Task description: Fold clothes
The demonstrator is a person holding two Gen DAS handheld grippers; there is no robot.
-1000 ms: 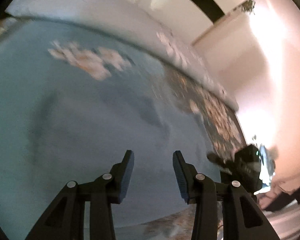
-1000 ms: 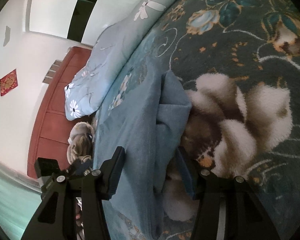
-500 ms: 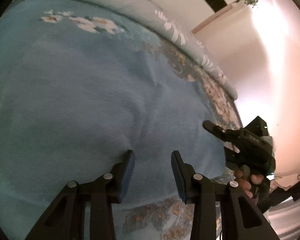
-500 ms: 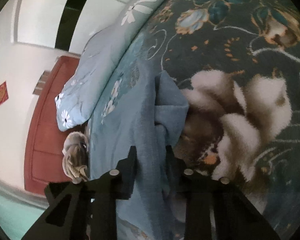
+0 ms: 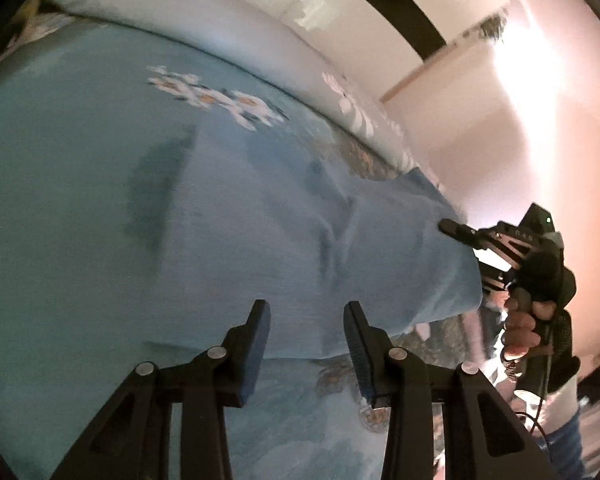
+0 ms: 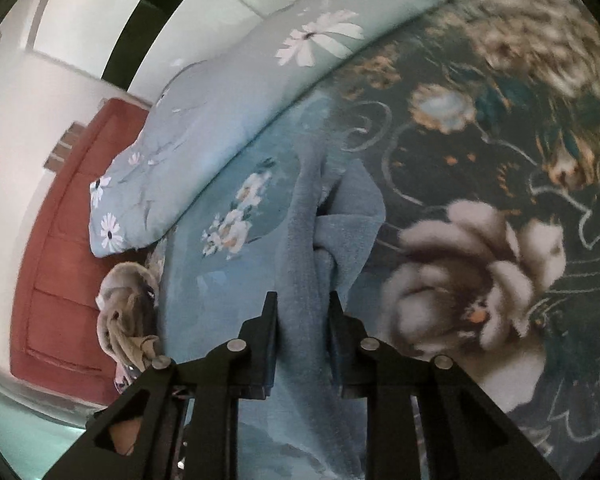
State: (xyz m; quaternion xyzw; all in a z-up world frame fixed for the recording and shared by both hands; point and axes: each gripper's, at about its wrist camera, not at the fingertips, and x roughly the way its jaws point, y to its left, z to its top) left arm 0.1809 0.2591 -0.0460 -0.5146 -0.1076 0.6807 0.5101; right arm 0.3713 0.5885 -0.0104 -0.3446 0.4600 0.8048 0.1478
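**One garment, folding barely begun**

One soft blue knitted garment is lying on the floral bedspread, its edge rising. The right hand-held gripper, jaws having just been closing, is pinching that edge. The left hand-held gripper is hovering parted, holding nothing. Every fold is remaining.

The garment lies on the bedspread, running ahead from between the right tongs. A pillow lies beyond to their left, a cloth heap just left, the headboard behind it.
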